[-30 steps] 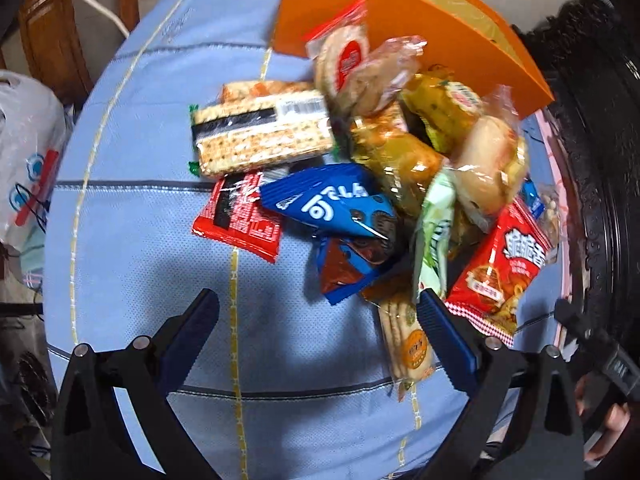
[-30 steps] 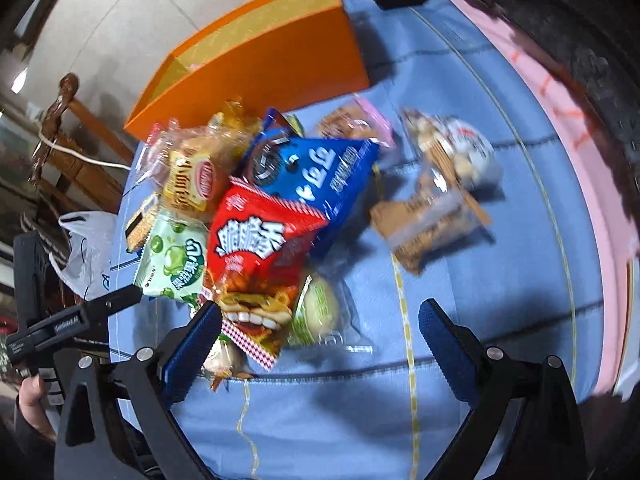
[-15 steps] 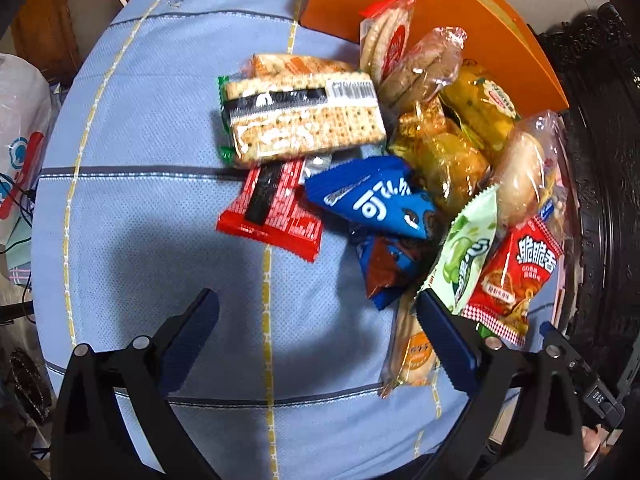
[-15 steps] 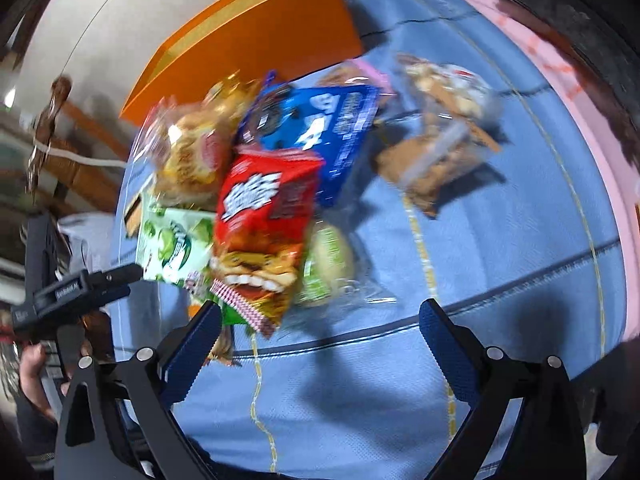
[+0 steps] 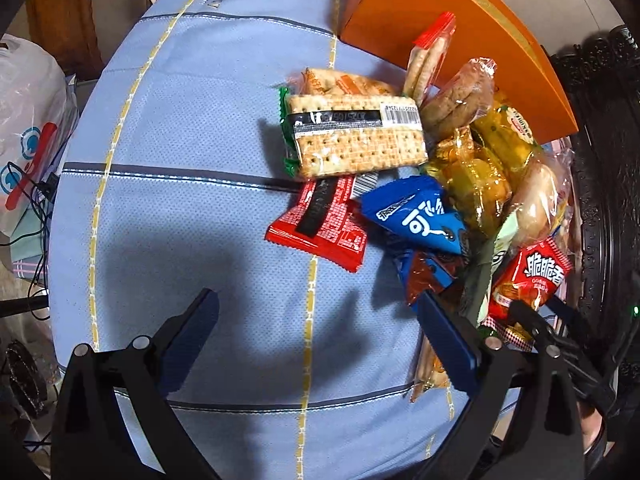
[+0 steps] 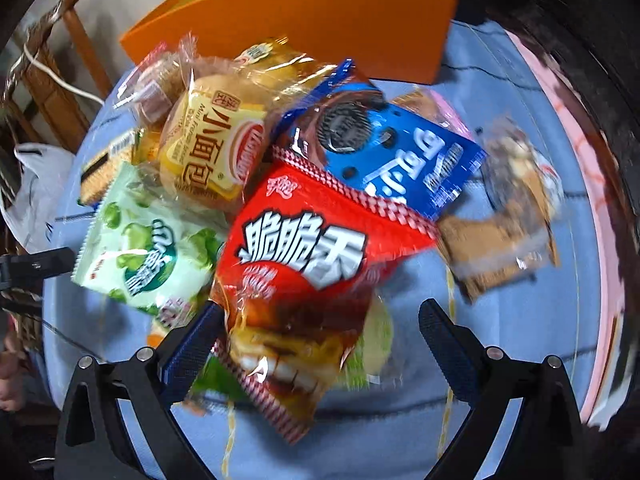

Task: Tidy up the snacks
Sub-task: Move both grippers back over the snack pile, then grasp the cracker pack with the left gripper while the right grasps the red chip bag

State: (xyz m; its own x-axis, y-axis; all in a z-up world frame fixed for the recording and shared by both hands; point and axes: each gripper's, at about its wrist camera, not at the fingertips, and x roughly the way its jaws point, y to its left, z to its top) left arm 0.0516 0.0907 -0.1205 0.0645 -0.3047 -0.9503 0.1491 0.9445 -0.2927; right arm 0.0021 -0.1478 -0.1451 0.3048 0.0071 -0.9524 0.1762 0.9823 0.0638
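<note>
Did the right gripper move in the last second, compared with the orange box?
Yes. The right gripper has come forward toward the orange box; the red snack bag now lies between its open fingers.

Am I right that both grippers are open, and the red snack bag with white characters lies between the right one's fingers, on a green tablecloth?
Not quite: the tablecloth is light blue with yellow and dark stripes, as the left wrist view shows. The rest holds: the left gripper and right gripper are open, and the red snack bag lies between the right one's fingers.

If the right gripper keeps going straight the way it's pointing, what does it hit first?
Most likely the red snack bag: it already lies between the open fingers of the right gripper, closest in line. Depth is unclear, but nothing else looks nearer.
</note>
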